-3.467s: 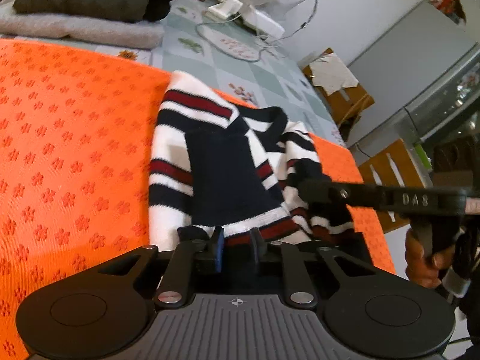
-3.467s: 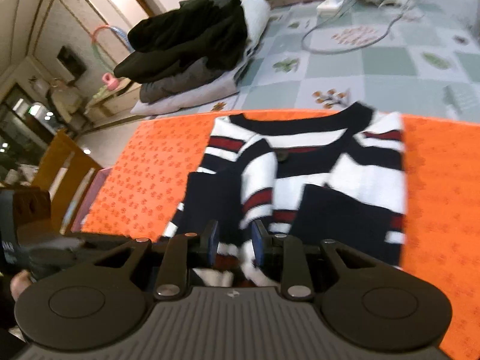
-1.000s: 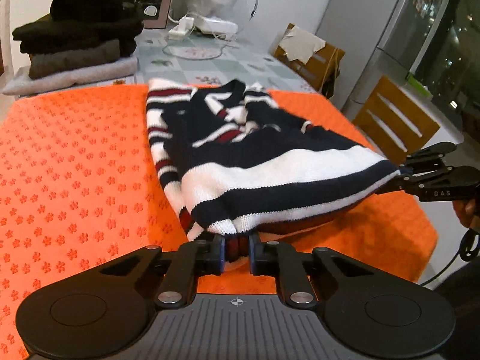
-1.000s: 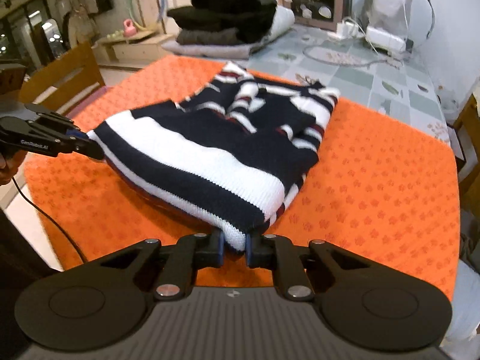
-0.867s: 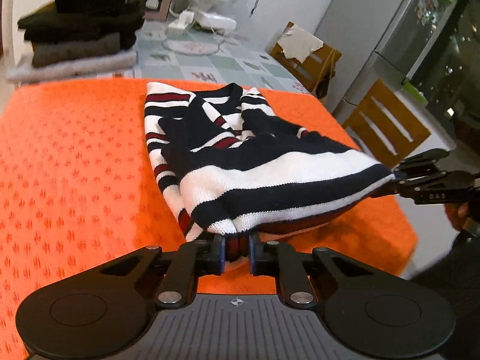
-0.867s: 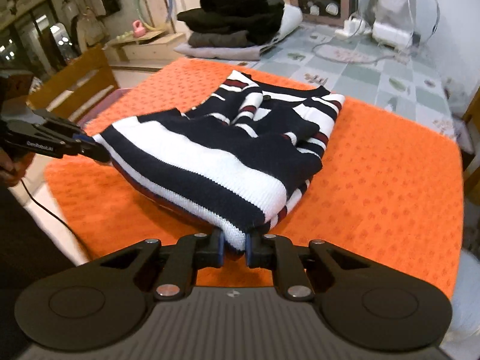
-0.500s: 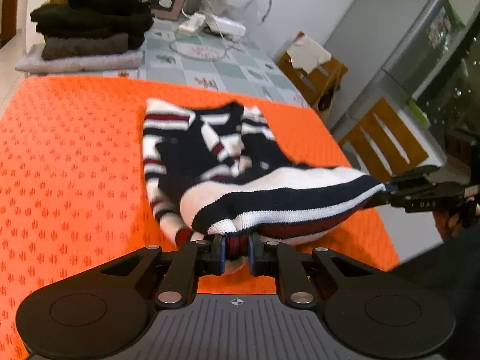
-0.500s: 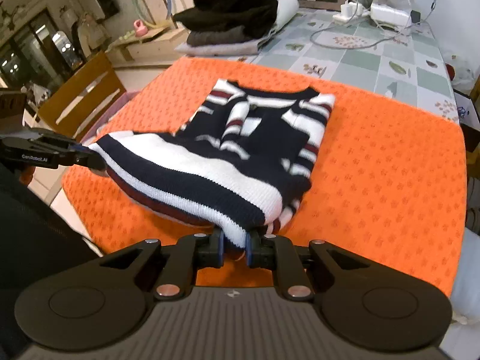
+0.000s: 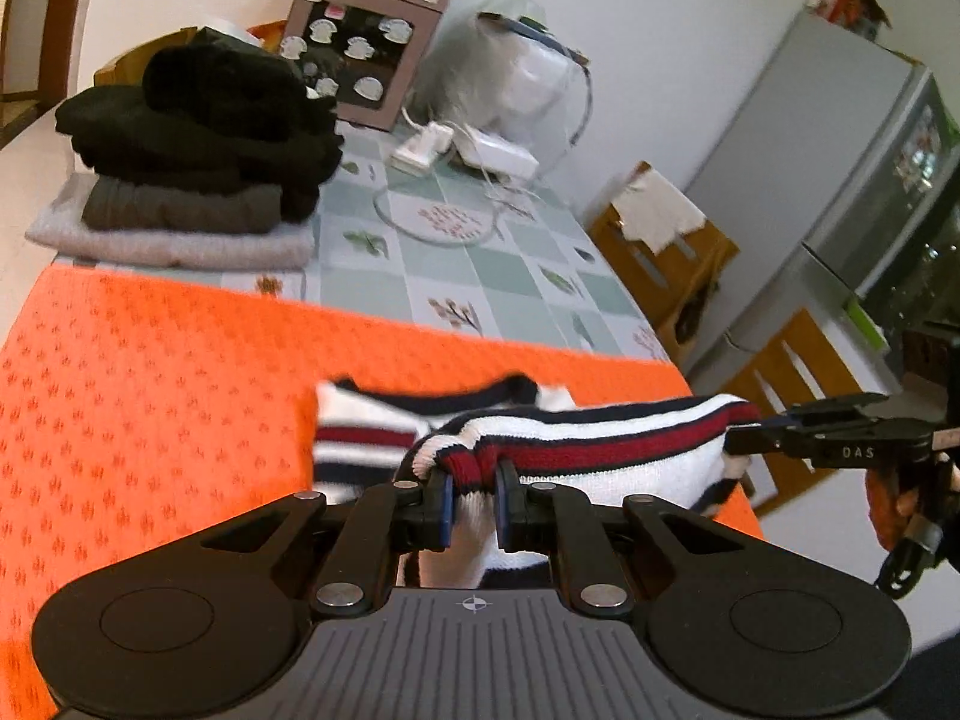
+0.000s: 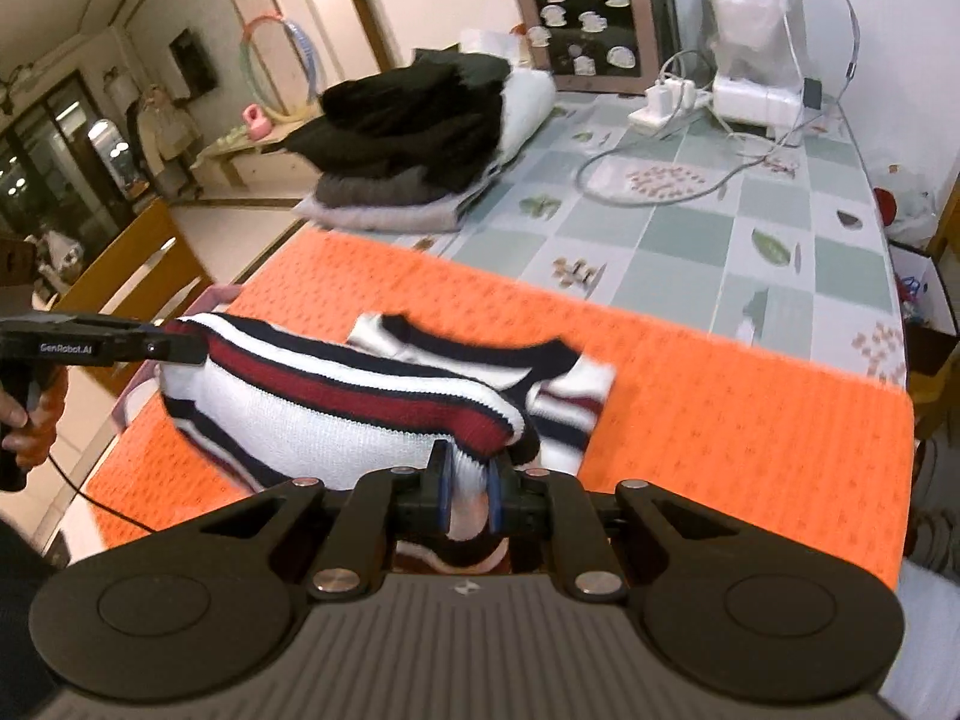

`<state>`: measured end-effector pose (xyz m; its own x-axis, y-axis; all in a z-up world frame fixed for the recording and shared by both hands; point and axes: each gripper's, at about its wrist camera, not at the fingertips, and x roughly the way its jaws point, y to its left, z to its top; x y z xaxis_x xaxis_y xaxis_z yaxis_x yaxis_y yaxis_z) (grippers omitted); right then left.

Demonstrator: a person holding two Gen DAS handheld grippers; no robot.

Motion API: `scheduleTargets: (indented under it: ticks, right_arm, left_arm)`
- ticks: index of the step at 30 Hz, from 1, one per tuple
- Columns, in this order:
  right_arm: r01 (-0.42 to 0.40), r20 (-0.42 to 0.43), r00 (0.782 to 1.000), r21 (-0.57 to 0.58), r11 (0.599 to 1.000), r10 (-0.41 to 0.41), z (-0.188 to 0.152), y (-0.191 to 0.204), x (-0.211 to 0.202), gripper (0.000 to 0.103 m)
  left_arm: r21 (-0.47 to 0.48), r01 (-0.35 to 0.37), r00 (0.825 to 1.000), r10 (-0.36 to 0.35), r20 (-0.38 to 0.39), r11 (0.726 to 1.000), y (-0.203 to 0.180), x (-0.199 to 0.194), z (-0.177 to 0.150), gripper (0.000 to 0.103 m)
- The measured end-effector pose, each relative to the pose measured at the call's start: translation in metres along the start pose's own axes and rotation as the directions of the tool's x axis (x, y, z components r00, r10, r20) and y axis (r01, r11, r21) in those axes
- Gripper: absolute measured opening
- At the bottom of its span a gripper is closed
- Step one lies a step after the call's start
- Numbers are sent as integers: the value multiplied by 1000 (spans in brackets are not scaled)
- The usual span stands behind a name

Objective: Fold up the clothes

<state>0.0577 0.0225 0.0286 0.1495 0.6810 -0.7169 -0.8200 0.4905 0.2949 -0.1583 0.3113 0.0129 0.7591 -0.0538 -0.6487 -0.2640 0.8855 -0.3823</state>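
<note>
Garment: a navy, white and dark-red striped knit sweater (image 9: 588,438) is raised above the orange flower-dotted cloth (image 9: 150,372); its hem edge is stretched level between the two tools, while its collar end (image 10: 480,354) trails on the cloth on the far side.
Left gripper (image 9: 472,495): the fingers are closed on one hem corner, with knit bunched between the blue pads.
Right gripper (image 10: 467,495): it is clamped on the opposite hem corner, white ribbing squeezed between its pads.
Why held so: pinching both corners keeps the edge taut and straight, which I judge suits carrying the hem over toward the collar for a half fold.
Fold state: the sleeves appear tucked in; the lengthwise fold looks not yet laid down.
Next move, judged: the hem must land square on the collar end, both corners let go together, or the layers will skew.
Risk: the loose knit sags in the middle and may drag the lower layer out of line.
Finished pile: a stack of folded dark and grey clothes (image 9: 192,168) sits beyond the orange cloth, on the green-and-white tiled tablecloth (image 9: 480,276).
Containers: no basket or bin shows; a white plastic-wrapped appliance (image 10: 750,18) stands at the far end beyond the orange cloth, contents not discernible.
</note>
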Motion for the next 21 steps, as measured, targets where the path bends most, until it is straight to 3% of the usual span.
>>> scheduleTargets:
  ticks: [7,15,18,21]
  right_arm:
    - [37,0,999,46,998,-37,34,-33,58,12]
    - [100,-44,994,65,993,-97,40,-57,127,12]
    - [133,-51,990,47,990,-131,35,-56,139,13]
    - [142,-32,990,55,988,-140,33,-55,134,15]
  left_arm:
    - [-77,-37,999,36,-15,996,32,62,34,15]
    - [-170,-116,992,105,-71,979,64,121,37,17]
    - [-240,-97,995,84,-62,966,74,126,37,20]
    - [-242,-70,997,61,-43,968,71,112,36,34]
